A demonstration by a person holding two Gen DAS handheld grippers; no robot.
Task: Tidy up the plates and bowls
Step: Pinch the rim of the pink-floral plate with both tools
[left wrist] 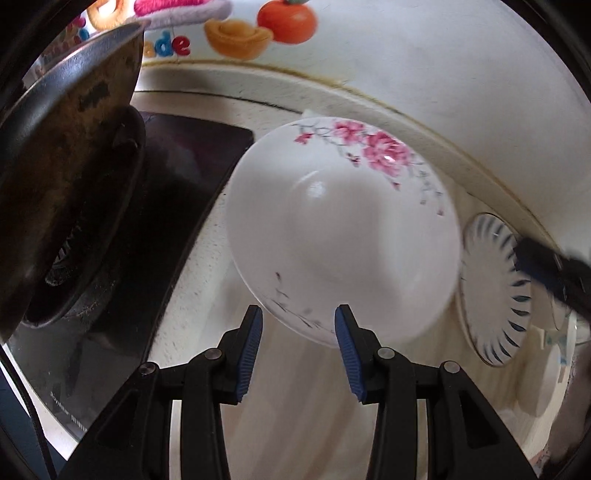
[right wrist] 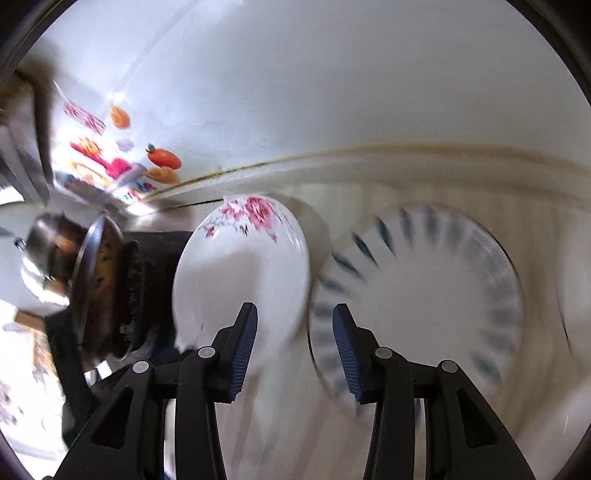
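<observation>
A white plate with pink flowers (left wrist: 340, 229) lies on the pale counter, straight ahead of my left gripper (left wrist: 299, 325), which is open with its blue pads at the plate's near rim. Right of it sits a white plate with blue rim dashes (left wrist: 495, 291). In the right wrist view the same flowered plate (right wrist: 243, 273) is at left and the blue-rimmed plate (right wrist: 424, 295) at right, both blurred. My right gripper (right wrist: 295, 325) is open, its fingers hovering over the gap between the two plates. The other gripper's dark finger (left wrist: 546, 269) reaches over the blue-rimmed plate.
A dark wok (left wrist: 66, 177) rests on a black gas stove (left wrist: 147, 236) at left. A white wall with colourful stickers (left wrist: 258, 33) runs behind the counter (left wrist: 295, 424). The wok (right wrist: 99, 288) also shows at left in the right wrist view.
</observation>
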